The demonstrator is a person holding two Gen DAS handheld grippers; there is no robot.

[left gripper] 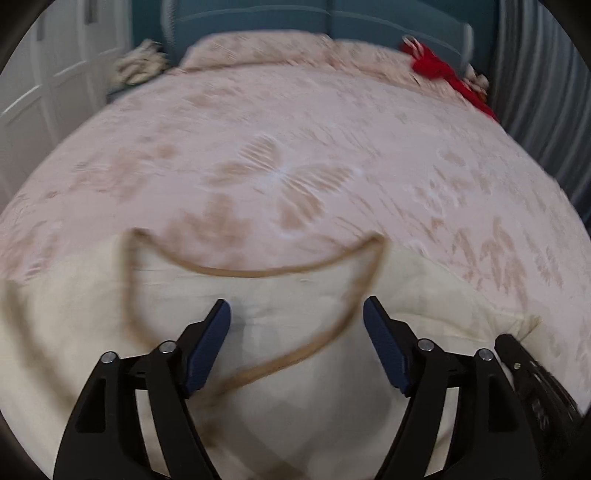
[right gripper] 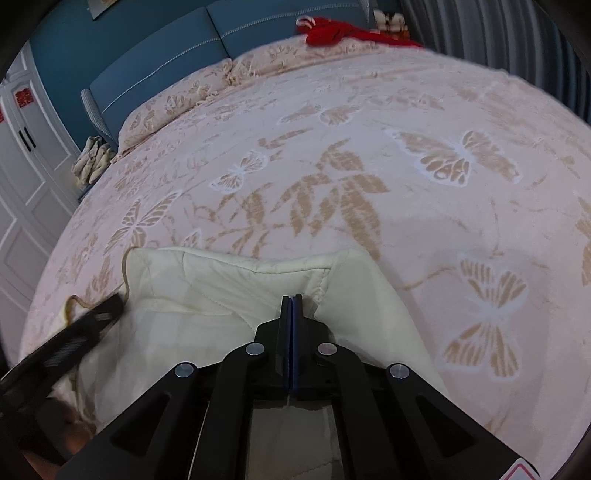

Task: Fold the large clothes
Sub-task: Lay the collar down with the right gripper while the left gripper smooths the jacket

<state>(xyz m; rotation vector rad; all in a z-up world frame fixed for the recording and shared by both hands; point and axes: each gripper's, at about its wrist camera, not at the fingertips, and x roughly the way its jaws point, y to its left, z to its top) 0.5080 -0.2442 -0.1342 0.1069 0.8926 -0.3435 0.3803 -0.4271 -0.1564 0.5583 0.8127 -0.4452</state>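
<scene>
A large cream quilted garment [left gripper: 280, 295] with tan piping lies at the near edge of the bed; it also shows in the right wrist view [right gripper: 207, 295]. My left gripper [left gripper: 297, 314] is open just above the cloth, its jaws wide apart with a tan-edged fold between them. My right gripper [right gripper: 292, 297] is shut on a cream fold of the garment and holds it slightly raised. The left gripper shows as a dark blurred shape at the left of the right wrist view [right gripper: 74, 332].
The bed [right gripper: 369, 155] has a pink cover with tan butterflies and leaves. Pillows [left gripper: 266, 51] lie at the far end by a blue headboard [right gripper: 166, 62]. A red cloth [right gripper: 332, 31] lies at the far right corner. White wardrobe doors [right gripper: 22, 184] stand left; a grey curtain [left gripper: 535, 92] hangs right.
</scene>
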